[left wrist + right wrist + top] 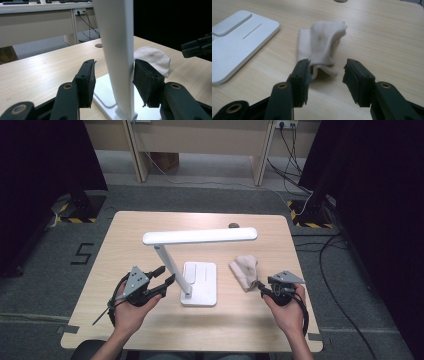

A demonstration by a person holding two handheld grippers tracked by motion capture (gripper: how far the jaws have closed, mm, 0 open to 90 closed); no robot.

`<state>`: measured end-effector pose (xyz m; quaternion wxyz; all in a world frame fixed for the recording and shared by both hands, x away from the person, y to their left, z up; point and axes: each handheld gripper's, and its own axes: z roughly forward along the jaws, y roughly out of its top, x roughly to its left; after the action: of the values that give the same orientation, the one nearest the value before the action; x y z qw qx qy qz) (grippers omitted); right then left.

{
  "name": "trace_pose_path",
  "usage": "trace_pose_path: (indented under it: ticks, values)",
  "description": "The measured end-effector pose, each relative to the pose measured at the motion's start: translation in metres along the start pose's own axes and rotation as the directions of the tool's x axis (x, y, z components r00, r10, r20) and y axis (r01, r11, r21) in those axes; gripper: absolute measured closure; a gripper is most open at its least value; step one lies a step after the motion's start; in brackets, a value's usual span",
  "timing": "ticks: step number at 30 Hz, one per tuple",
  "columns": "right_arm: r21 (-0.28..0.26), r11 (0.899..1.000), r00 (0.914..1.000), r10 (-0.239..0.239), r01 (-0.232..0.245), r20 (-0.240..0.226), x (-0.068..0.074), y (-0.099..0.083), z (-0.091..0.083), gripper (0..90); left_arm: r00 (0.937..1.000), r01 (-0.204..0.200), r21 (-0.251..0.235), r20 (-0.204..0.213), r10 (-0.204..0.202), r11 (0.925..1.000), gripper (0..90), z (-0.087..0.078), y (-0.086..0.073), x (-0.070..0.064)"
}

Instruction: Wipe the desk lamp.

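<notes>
Lamp (192,270) stands near the middle of the table (100,265), its white base (202,282) flat on the wood and its slanted stem (117,57) rising to a long head (200,236) that runs across above it. The left gripper (162,279) has its jaws wide with the stem between them; in the left gripper view the right pad (146,80) looks to be touching or almost touching the stem while the other stands clear, so the grip is not yet made. The right gripper (325,75) also has its jaws wide, low over the table, pointed at the near end of the crumpled cloth (322,45), which lies just right of the base. The work looks like steadying the lamp while the cloth is picked up to wipe it. To do this well, centre the stem between the left pads before closing, and close gently, since a one-sided push could tip or slide the light lamp. The right gripper should go forward and down a little so both pads straddle a thick fold, not a single loose edge, then close firmly before lifting.
</notes>
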<state>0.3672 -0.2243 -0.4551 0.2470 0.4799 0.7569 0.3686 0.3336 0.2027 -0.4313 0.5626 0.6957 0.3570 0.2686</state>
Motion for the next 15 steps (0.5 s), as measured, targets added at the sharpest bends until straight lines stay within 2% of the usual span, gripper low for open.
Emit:
trace_pose_path:
  ticks: [8,11,15]
  values:
    - [-0.004,1.0,0.9997,0.013,-0.013,-0.02,-0.003,-0.017,0.003,53.1,0.9986,0.016,0.012,-0.051,-0.016,0.9998,48.8,-0.027,-0.018,0.015]
    - [-0.011,1.0,0.9997,0.014,-0.014,-0.022,-0.002,-0.019,0.002,53.0,0.9959,0.03,0.023,-0.086,-0.028,0.9993,48.7,-0.035,-0.025,0.026]
    - [-0.02,1.0,0.9998,0.005,-0.005,-0.02,-0.001,-0.022,-0.002,52.6,0.9921,0.028,0.048,-0.123,-0.022,0.9985,48.3,-0.043,-0.034,0.039]
